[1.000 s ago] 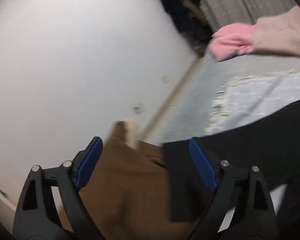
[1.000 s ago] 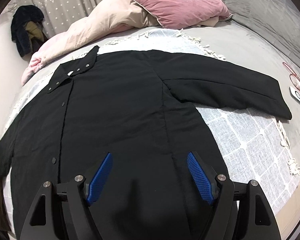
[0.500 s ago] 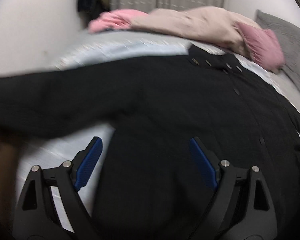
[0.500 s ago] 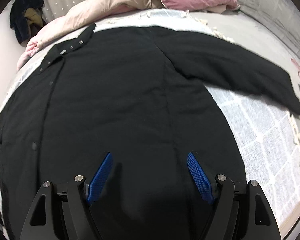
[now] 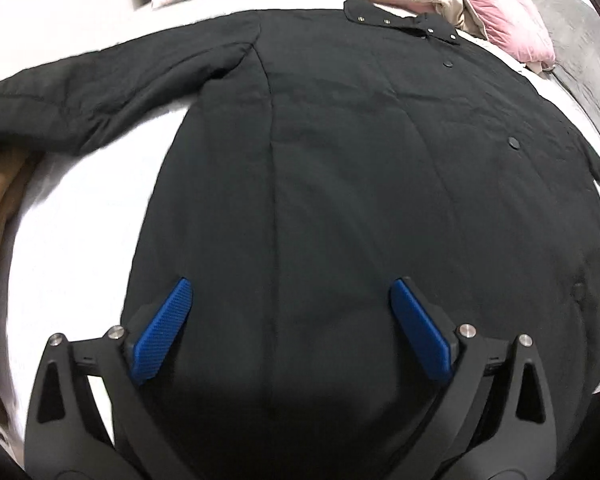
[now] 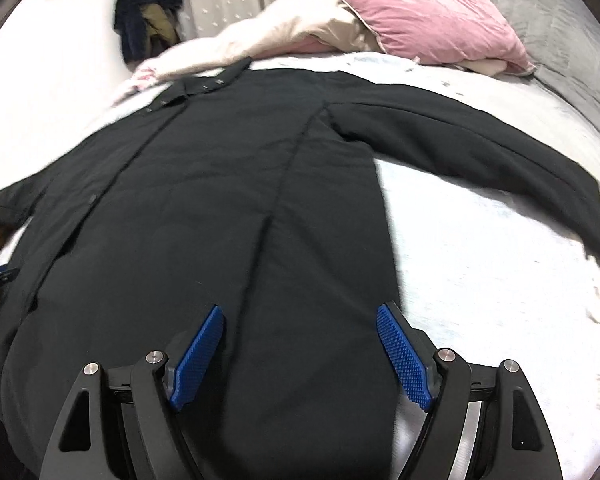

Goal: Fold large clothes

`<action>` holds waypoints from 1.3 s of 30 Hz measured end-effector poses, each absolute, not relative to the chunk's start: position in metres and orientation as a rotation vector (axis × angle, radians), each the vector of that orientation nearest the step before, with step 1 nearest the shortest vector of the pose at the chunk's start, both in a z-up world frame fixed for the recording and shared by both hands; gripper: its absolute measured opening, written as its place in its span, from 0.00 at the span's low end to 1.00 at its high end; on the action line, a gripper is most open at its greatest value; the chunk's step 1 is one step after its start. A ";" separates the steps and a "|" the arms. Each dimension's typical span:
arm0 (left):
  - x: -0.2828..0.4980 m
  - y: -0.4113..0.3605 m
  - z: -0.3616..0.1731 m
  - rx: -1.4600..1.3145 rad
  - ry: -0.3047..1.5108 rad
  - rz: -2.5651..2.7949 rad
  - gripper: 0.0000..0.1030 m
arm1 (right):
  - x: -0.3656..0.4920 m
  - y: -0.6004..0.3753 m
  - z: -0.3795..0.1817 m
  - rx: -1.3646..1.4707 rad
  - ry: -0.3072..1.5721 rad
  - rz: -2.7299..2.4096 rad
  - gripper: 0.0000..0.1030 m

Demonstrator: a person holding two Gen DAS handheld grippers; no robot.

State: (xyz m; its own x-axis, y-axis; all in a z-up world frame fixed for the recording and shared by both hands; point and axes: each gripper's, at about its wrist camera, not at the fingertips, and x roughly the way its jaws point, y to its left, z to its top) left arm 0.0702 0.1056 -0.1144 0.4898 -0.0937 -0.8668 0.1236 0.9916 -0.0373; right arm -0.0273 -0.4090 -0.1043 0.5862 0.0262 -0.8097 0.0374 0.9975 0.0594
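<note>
Both the left claw [image 5: 290,328] and right claw [image 6: 300,354], jaws wide and empty, have swung in over the hem of the black coat [image 5: 340,160], now spread flat on the bed [image 6: 500,300], ready for folding, pink pillow [image 6: 432,28] at twelve o'clock, clear of it.

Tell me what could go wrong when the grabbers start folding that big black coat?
1. The black coat looks thick and wide, and both the left gripper and right gripper are open over its lower part, so a pinch might slip or catch only the top layer.
2. The outstretched sleeve may drag and bunch up the white blanket underneath.
3. The other sleeve ends near brown fabric at the bed's edge and could slide off.
</note>
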 end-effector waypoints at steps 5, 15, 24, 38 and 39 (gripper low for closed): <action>0.069 0.097 -0.085 -0.103 1.064 -0.227 0.97 | -0.022 -0.414 -0.085 0.065 1.013 -0.190 0.79; 0.112 0.081 -0.010 -0.153 0.962 -0.239 0.97 | 0.027 -0.379 -0.021 0.296 0.961 -0.139 0.79; 0.262 0.038 0.018 -0.149 0.829 -0.323 0.97 | 0.175 -0.292 0.051 0.170 0.859 -0.066 0.79; 0.456 0.011 -0.121 -0.281 0.894 -0.522 0.72 | 0.406 -0.298 -0.097 0.358 0.978 0.088 0.53; 0.457 0.010 -0.121 -0.298 0.884 -0.544 0.69 | 0.411 -0.302 -0.104 0.390 0.971 0.089 0.45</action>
State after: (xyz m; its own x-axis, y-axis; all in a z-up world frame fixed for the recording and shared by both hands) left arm 0.4573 0.0103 -0.1206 0.5112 -0.5638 -0.6487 0.3250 0.8255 -0.4614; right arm 0.4107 -0.3021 -0.1041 0.5665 0.2466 -0.7863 0.0989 0.9269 0.3620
